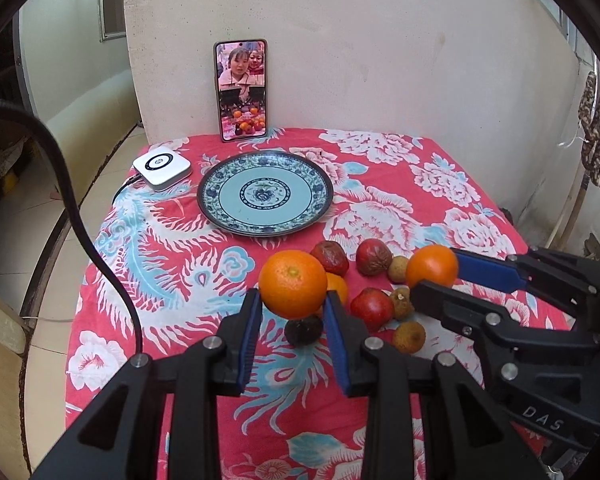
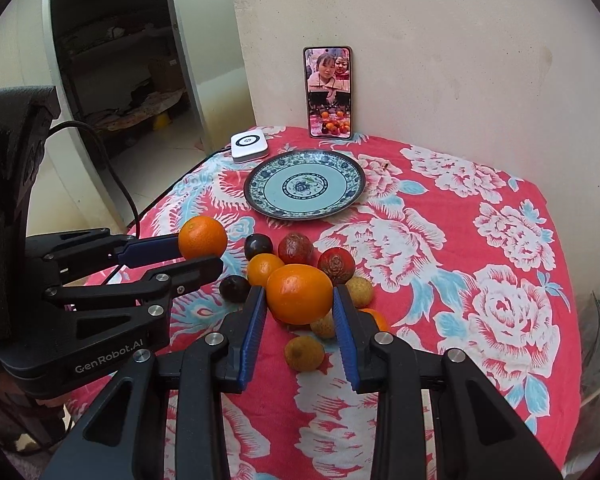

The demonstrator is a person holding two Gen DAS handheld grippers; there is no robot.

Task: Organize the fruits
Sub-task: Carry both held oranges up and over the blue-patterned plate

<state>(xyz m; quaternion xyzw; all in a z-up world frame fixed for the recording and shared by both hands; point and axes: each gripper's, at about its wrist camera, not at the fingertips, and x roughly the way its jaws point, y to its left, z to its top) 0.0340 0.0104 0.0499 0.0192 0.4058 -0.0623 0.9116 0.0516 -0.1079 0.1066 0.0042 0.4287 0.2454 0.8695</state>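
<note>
Gripping an orange (image 1: 292, 284) in my left gripper (image 1: 292, 308), pads pressed on it | right gripper (image 2: 300, 306) clamped another orange (image 2: 299, 294) | both hung above the fruit pile (image 2: 296, 249) | plate (image 1: 324, 178) at twelve o'clock

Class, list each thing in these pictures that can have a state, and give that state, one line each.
left gripper: shut on an orange, lifted
right gripper: shut on another orange, lifted
plate: empty, upright
phone: screen lit, propped against wall
loose fruits: on the cloth
</note>
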